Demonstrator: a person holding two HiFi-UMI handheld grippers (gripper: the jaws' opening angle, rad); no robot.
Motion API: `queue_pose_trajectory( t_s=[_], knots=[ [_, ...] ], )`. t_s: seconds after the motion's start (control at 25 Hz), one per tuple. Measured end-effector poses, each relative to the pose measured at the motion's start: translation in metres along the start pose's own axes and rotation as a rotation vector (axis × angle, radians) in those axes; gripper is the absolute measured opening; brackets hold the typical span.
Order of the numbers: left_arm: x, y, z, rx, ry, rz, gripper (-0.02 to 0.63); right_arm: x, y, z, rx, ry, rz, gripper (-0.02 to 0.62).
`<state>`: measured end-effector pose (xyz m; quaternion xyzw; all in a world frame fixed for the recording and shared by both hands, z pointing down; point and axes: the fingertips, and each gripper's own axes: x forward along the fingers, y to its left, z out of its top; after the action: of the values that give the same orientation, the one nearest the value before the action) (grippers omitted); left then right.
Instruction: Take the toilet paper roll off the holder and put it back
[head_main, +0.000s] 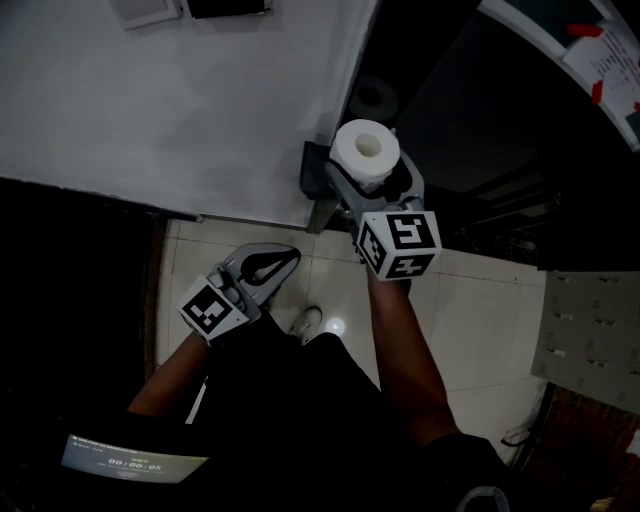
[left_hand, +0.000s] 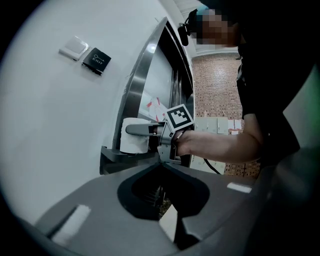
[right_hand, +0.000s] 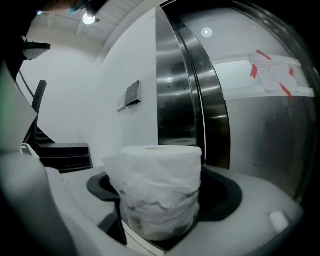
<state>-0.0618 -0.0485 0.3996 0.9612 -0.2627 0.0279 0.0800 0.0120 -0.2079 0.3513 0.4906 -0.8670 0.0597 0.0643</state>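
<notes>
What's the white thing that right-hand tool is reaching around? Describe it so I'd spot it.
Start where the white wall meets the steel door frame; a small dark holder juts out at that corner. Upright at the holder, between the fingers of the right gripper, stands the toilet paper roll: the only bright white cylinder there, its hollow core facing up.

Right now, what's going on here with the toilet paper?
A person holds a gripper in each hand at a dark holder by the white wall. The right gripper has its jaws on either side of the toilet paper roll, which stands upright at the holder. A gap shows beside the roll, so it doesn't look clamped. The left gripper hangs lower down and away from the roll, jaws together and empty.
</notes>
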Motion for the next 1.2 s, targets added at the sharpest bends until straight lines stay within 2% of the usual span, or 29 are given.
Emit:
queue_pose_trajectory(
  t_s=[0.24,0.48,1.2],
  knots=[
    [0.003,-0.005,0.0,-0.001,0.005,-0.005,0.005,-0.007,0.001,0.001,-0.037,0.01,0.018,0.437],
    [0.01,-0.011,-0.001,0.001,0.016,-0.015,0.005,-0.021,-0.018,0.007,-0.052,0.004,-0.015,0.437],
    [0.027,-0.027,0.0,0.012,0.017,-0.049,0.005,-0.079,-0.117,0.0,0.018,-0.01,-0.21,0.437]
  ],
)
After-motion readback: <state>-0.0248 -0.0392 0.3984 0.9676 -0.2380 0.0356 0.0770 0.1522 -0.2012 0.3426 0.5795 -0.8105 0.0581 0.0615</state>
